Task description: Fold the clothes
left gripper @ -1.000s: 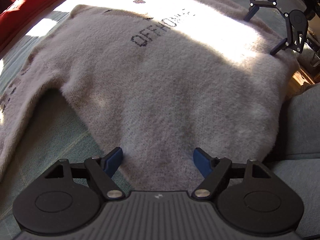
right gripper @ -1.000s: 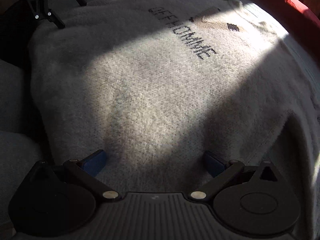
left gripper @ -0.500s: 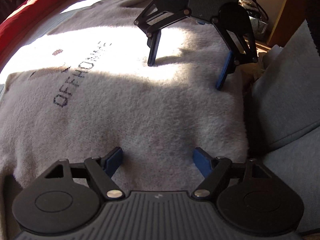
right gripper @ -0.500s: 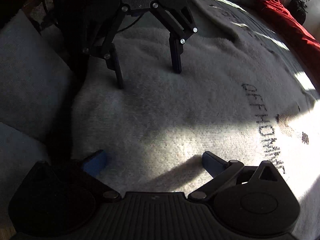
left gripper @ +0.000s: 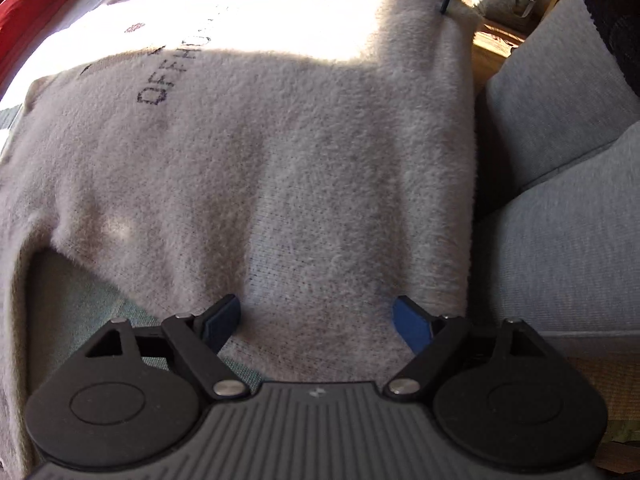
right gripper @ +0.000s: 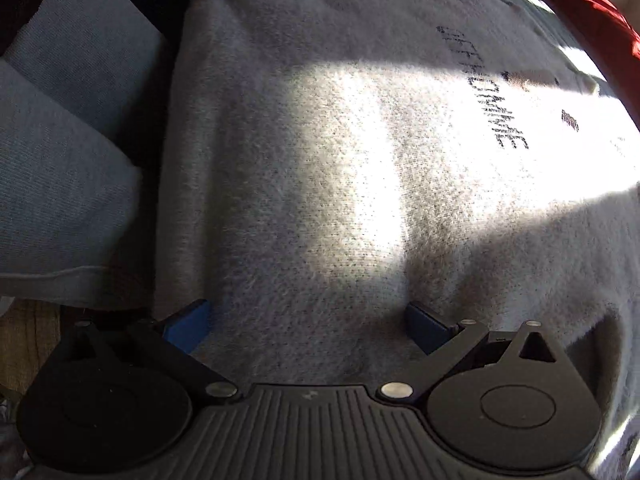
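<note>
Fuzzy cream knit sweater (left gripper: 304,168), flat

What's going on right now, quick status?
Left gripper opening, right gripper open, both low over the sweater's edge, nothing held. Sweater flat, unfolded. Cushion alongside, nothing in the way.
</note>
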